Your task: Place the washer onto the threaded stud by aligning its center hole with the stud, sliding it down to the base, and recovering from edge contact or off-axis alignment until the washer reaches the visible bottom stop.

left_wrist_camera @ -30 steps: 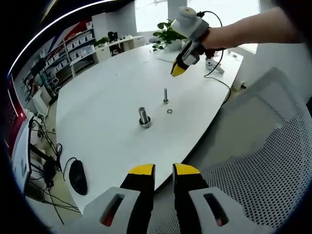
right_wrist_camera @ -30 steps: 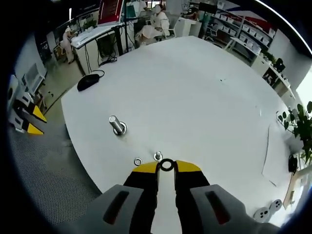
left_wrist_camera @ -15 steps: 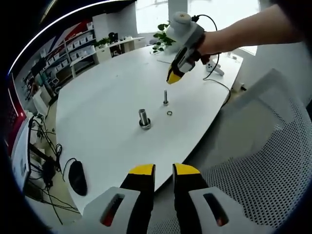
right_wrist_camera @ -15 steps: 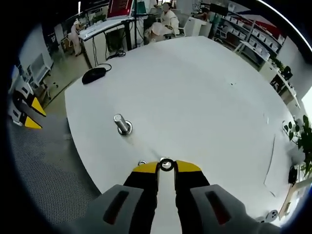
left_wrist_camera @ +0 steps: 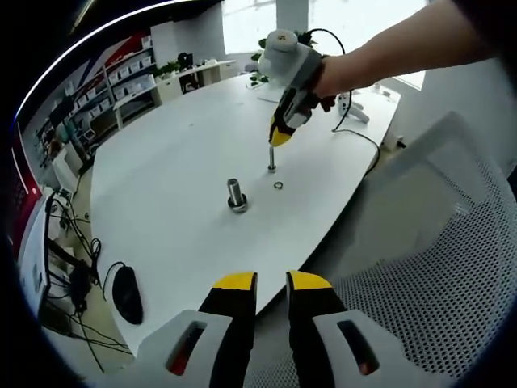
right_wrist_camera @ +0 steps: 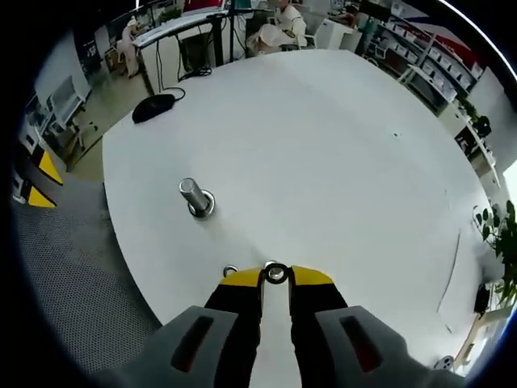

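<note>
Right gripper (right_wrist_camera: 275,277) clamps a small washer (right_wrist_camera: 275,274) between its yellow tips, poised directly above the thin threaded stud (left_wrist_camera: 271,159) on the white table (right_wrist_camera: 323,145) — the alignment step, by the look of it. Seen from the left gripper view, its tips hang just over the stud's top, with a spare ring (left_wrist_camera: 278,185) lying on the table just beside the stud and a thicker bolt (left_wrist_camera: 236,194) standing near it. Left gripper (left_wrist_camera: 271,280) hovers well back off the table's edge, jaws slightly apart and empty. Next comes centring the hole on the stud's tip, then a straight descent — any tilt risks catching the threads.
</note>
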### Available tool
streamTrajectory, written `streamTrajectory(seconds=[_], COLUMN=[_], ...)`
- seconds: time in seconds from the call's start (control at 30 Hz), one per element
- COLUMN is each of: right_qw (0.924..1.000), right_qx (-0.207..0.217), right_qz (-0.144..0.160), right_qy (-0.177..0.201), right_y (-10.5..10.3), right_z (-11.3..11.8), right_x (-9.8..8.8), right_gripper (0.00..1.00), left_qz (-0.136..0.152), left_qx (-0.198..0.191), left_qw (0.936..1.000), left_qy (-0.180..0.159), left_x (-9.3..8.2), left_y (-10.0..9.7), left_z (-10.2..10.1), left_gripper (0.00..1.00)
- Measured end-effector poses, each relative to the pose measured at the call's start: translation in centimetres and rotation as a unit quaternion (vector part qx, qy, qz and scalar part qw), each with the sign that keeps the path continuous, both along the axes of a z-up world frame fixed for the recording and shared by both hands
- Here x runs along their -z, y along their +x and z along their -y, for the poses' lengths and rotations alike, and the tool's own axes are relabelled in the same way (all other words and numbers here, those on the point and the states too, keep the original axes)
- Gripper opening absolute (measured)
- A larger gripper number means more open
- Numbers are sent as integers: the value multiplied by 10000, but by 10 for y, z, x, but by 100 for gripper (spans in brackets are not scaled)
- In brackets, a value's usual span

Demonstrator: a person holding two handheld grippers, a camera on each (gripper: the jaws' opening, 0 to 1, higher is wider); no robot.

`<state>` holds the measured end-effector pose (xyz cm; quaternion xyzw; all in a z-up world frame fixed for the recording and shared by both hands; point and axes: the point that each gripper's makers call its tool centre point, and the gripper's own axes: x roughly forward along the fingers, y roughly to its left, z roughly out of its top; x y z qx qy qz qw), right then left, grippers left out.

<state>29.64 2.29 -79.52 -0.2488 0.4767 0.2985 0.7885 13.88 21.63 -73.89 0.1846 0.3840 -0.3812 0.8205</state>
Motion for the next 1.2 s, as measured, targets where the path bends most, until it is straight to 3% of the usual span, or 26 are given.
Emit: streamTrajectory(seconds=[1.2], right_qw=[9997], right_qx=[-30], right_qz=[-100], right_qy=[-241], right_y=[2], right_z=[11], right_x=[10], right_gripper=[14], left_qz=[-47], left_qx=[-30], left_qw=[10000], left_qy=[6], left_x=[1], left_y=[0], left_z=[-1], left_gripper=[12])
